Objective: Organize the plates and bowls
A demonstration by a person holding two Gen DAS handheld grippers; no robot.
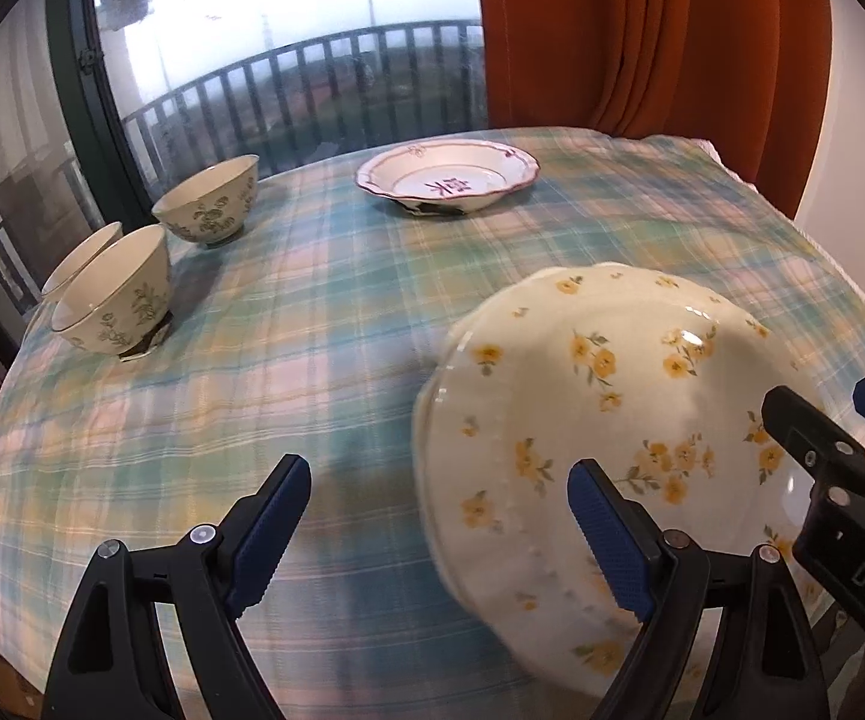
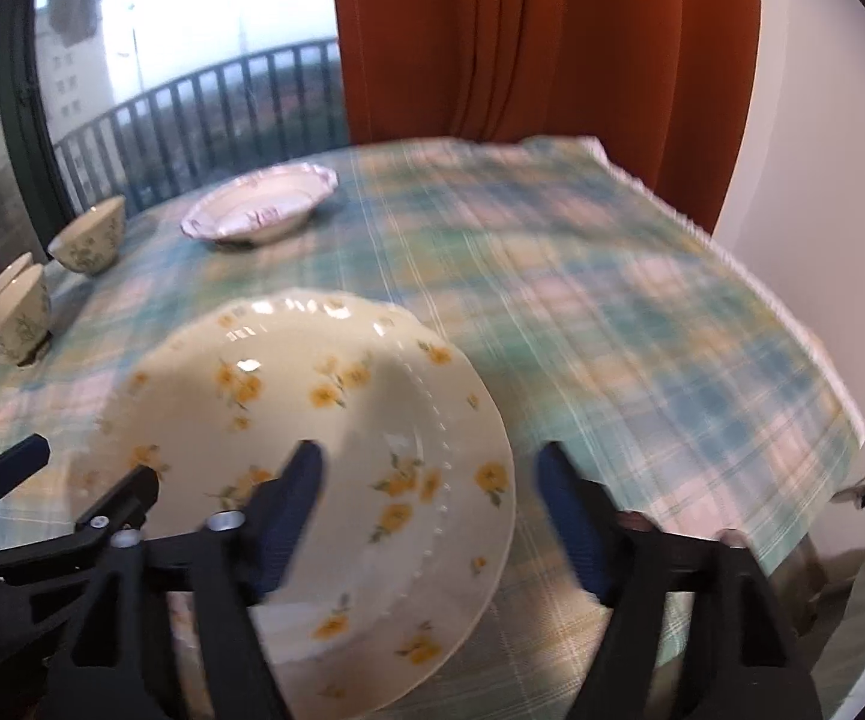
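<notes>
Plaid tablecloth (image 1: 324, 312), three floral bowls (image 1: 114, 294) at its far left, one purple-rimmed plate (image 1: 447, 177) at the back, one yellow-flowered plate (image 1: 600, 420) near me, my left gripper (image 1: 438, 534) and right gripper (image 2: 432, 516) both spread open, empty.

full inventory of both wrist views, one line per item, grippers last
yellow-flower plate: 1, cream with yellow flowers, near edge of table, looks tilted
red-rimmed plate: 1, white with dark red rim, far side of table
bowls: 3, cream with green floral print, far left; two seem nested
tablecloth: 1, pastel plaid, covering table
curtain: 1, rust orange, behind table
balcony railing: 1, dark, outside window
left gripper: open, beside yellow-flower plate
right gripper: open, straddling that plate's rim
</notes>
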